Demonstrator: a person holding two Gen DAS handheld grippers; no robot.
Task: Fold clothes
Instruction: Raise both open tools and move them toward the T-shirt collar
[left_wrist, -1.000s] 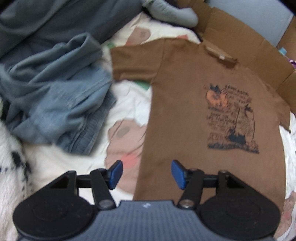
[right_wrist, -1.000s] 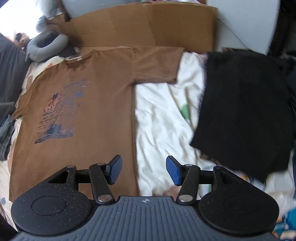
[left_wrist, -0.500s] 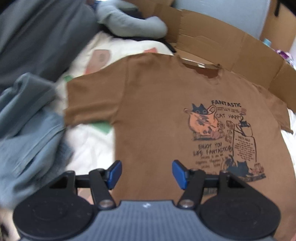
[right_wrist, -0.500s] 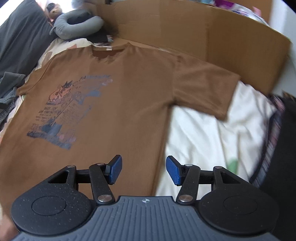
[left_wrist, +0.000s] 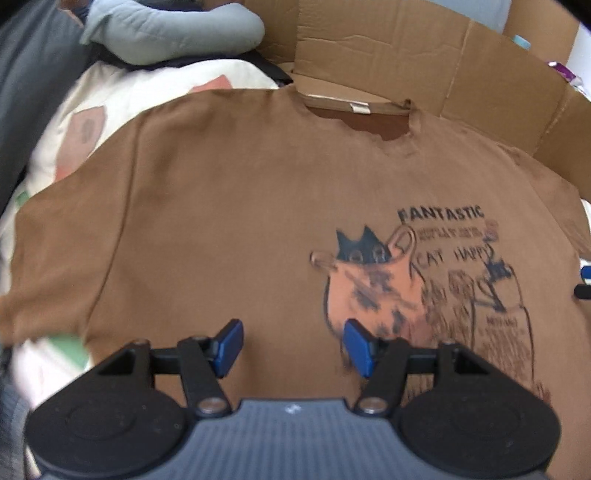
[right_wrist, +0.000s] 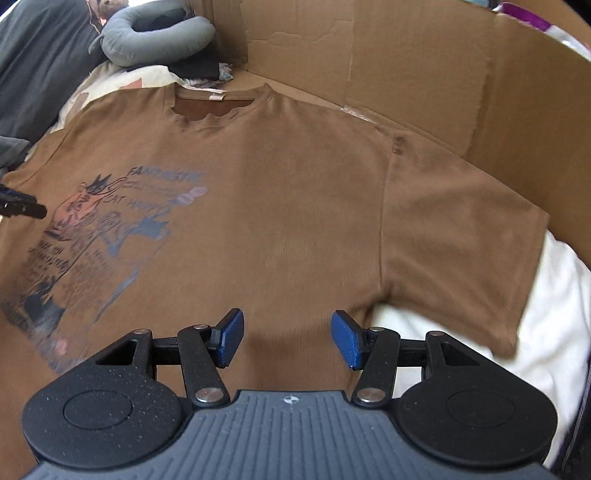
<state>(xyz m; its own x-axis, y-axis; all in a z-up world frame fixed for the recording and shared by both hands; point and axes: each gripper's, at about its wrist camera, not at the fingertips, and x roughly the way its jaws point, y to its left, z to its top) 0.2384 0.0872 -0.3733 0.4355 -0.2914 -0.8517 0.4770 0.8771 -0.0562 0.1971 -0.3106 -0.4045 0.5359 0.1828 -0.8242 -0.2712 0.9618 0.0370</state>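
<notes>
My left tool (left_wrist: 291, 345) stood with its jaws apart and nothing between them, directly over the brown T-shirt (left_wrist: 240, 221), which lay flat, print up, on the bed beneath both tools. My right tool (right_wrist: 286, 339) was likewise spread and empty, above the shirt's side just inside the sleeve (right_wrist: 454, 236). Nothing was folded yet. I judged the risk to be pinching only the top layer, or catching the white bedding (right_wrist: 554, 295) just right of my right tool, so the fold would drag crooked. Ahead of my left tool the print (left_wrist: 439, 280) read "FANTASTIC" and "CAT HAPPY"; smaller lines were too blurred. Farther ahead, the collar label (left_wrist: 359, 107) was unreadable, with cardboard (right_wrist: 406, 66) beyond.
</notes>
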